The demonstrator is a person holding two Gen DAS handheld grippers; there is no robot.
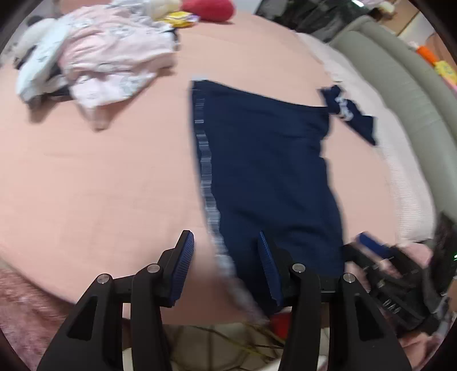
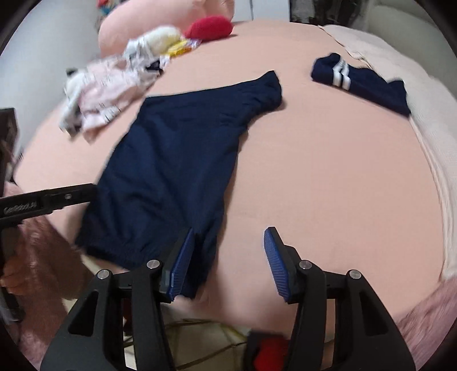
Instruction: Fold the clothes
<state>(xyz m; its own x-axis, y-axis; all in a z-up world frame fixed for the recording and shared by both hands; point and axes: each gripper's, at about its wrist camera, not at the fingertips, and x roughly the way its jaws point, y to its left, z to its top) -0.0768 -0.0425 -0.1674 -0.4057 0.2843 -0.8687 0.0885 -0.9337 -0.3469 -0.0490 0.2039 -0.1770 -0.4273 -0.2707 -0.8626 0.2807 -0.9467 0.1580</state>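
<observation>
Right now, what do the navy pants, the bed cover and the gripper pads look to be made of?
Navy pants: thin woven synthetic, probably; smooth with a slight sheen, fine wrinkles, gathered cuff, white side stripe.
Bed cover: matte pink cloth, likely cotton or a blend; soft creases, no shine.
Pads: blue ribbed rubber or soft plastic, by the fine ridges, on black hard-plastic fingers. Blur leaves the weave unclear.

On the bed [image 2: 314, 171] there is one pair of navy trousers [image 2: 177, 159] spread flat, and one smaller navy garment with white stripes [image 2: 360, 82] lying apart. One heap of pale pink and white clothes [image 2: 105, 91] lies at the far side; how many pieces are in it I cannot tell. One red cushion [image 2: 208, 27]. Two hand-held grippers: left hand-held gripper [image 1: 225, 268], right hand-held gripper [image 2: 225, 262].
</observation>
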